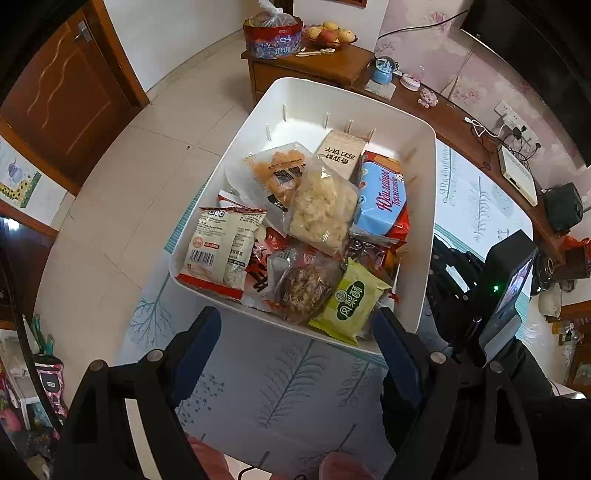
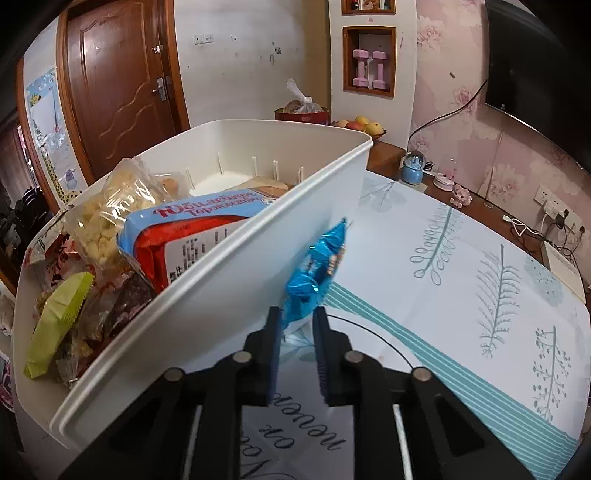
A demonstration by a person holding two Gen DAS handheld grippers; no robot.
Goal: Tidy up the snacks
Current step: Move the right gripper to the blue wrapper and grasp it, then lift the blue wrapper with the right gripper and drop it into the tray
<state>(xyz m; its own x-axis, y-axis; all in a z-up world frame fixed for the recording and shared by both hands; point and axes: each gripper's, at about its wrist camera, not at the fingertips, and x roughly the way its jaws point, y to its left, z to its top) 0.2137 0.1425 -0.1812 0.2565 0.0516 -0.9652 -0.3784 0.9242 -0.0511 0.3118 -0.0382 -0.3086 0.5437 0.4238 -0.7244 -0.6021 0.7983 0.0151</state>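
White bin on the desk, left view: heaped with snack packs, a green pack at its near rim, just past the wide, empty left claw. Right view alone shows the right claw pinching a crinkled blue foil snack outside the bin's wall, seemingly touching it.

Wooden door, fruit bowl, pink dumbbells, blue snow globe.
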